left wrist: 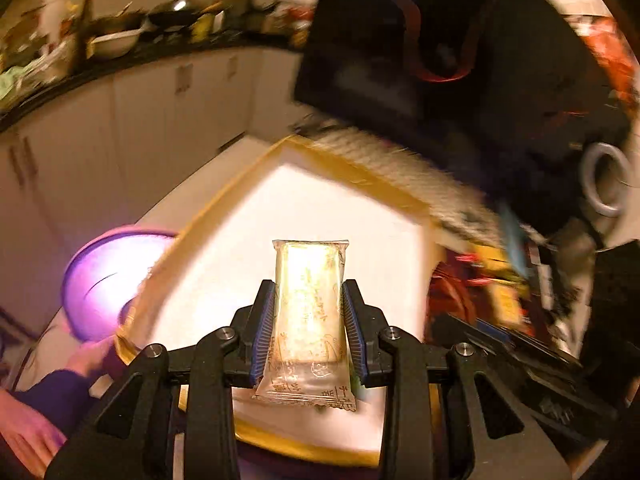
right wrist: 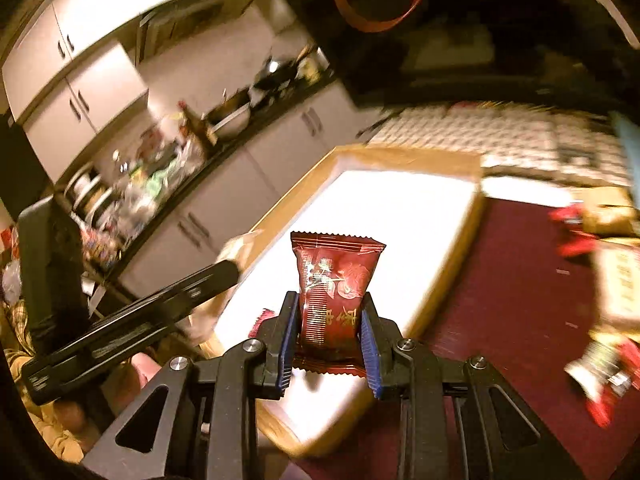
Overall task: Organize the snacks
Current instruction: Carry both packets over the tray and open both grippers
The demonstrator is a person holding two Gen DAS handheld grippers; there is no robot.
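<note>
Left gripper [left wrist: 308, 328] is closed on a clear-wrapped snack bar [left wrist: 308, 312], pads pressing both long sides of the pack near mid-length. Bar is held over the white tray [left wrist: 224, 280] with tan rim, not touching it as far as the left wrist view shows.

Right gripper [right wrist: 330, 340] is closed on a dark red snack packet [right wrist: 334, 292], jaws pinching its lower half; the top crimp stands free above the jaws. Packet hangs over the near part of the same tray [right wrist: 400, 216].

Handling, est.:
- Both packs look light; film wrap, prob. slippery and crinkly.
- Clear bar appears semi-stiff, w/ a solid block inside; grip across the block, not the end seals, which would fold.
- Red packet looks puffy and soft; its waist is pinched in between the jaws. Contents may crush, so light squeeze only. Crimped ends give poor hold.

View differences:
- Left wrist view only: purple bowl [left wrist: 104, 280] left of tray, a bare hand [left wrist: 36, 432] at near left, and a loose snack pile [left wrist: 488, 280] right of tray.
- Right wrist view only: dark red cloth [right wrist: 520, 300] under and right of tray, scattered red packs [right wrist: 600, 376] at far right, and the left tool's black body [right wrist: 132, 320] reaching in from the left.
- Backgrounds are motion-blurred in both views; counter items cannot be identified.
</note>
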